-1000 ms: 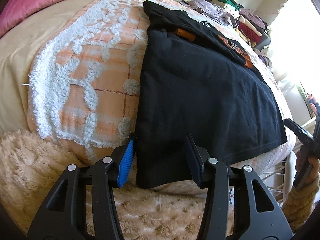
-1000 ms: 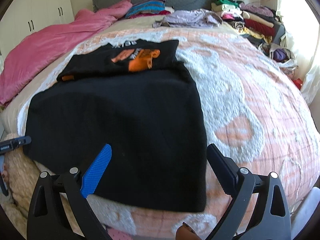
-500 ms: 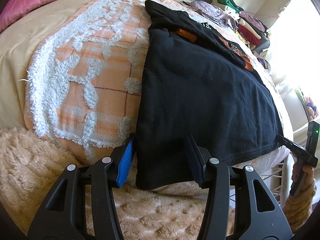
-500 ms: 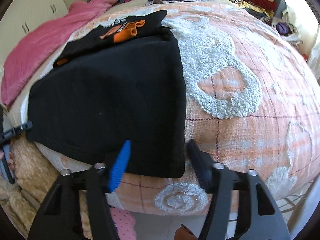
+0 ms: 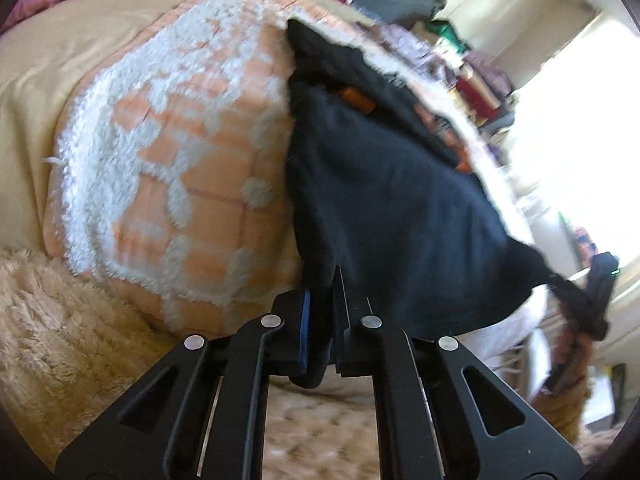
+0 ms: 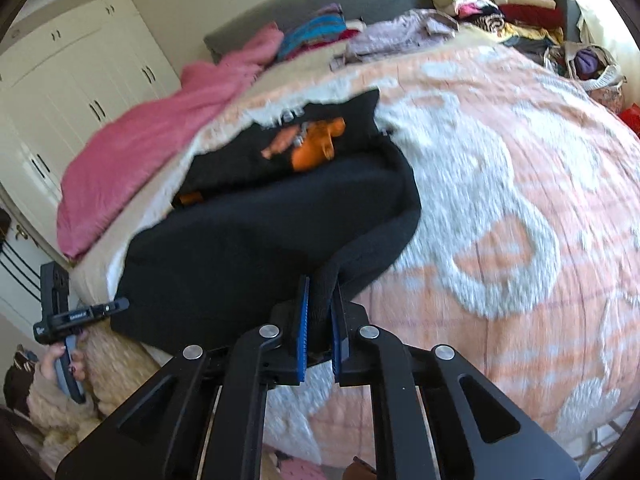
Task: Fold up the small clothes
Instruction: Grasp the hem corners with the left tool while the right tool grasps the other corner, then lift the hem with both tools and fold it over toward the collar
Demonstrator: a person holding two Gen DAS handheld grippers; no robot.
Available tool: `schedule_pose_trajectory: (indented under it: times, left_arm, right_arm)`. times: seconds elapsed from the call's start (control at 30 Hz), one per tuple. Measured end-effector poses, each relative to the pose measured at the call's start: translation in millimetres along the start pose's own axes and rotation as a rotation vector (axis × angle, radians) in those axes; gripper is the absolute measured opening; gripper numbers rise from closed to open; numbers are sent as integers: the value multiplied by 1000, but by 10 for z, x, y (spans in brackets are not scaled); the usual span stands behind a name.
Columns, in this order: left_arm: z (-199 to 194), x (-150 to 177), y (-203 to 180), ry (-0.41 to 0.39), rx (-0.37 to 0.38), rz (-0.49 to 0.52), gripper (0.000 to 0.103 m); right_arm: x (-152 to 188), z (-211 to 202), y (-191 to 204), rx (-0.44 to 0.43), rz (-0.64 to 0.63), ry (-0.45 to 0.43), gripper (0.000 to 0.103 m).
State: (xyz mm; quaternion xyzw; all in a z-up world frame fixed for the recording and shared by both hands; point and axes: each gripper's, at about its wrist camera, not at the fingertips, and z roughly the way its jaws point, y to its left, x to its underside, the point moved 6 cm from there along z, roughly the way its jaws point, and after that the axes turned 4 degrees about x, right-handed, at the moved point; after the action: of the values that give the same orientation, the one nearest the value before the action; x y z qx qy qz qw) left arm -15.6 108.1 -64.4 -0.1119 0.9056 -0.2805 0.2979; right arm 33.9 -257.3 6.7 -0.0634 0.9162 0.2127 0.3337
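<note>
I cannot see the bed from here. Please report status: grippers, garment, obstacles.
Left gripper and right gripper both shut on black shirt near corners. Corners lifted off blanket. Nothing in the way.

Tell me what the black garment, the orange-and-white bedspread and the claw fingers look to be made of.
Black garment: soft knit, probably cotton jersey or fleece; matte, drapes limply where each claw pinches it.
Bedspread: woven orange fabric with raised white tufts, chenille-like and fuzzy.
Claw fingers: rigid black plastic, smooth and slightly glossy, with metal pivot pins; blue ribbed pads, likely rubber.
</note>
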Motion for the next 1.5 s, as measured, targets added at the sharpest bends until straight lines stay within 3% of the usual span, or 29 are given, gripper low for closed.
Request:
schedule_pose_trajectory:
  times: [0.17,0.37,0.5,0.97,1.5]
  left_arm:
    - [-240,-194,-118,-64,54,-2,2]
    - [-408,-469,-249,-116,65,27,2]
    - [-482,-669,-330,-151,84,26,2]
    - [-489,-1181,-531,-217,17,100,2]
    - [-330,-1745,-557,-266,-37,93,2]
  right_arm:
    - [-249,-141,4,-28,19,-87,8]
    - [-607,-402,6,-81,46,-235,8]
    - [-790,-505,-6,-84,45,-285,8]
    - [-1254,-498,-65,-44,22,-351,8]
    - [-1811,-165,-138,-2,21,-376,8]
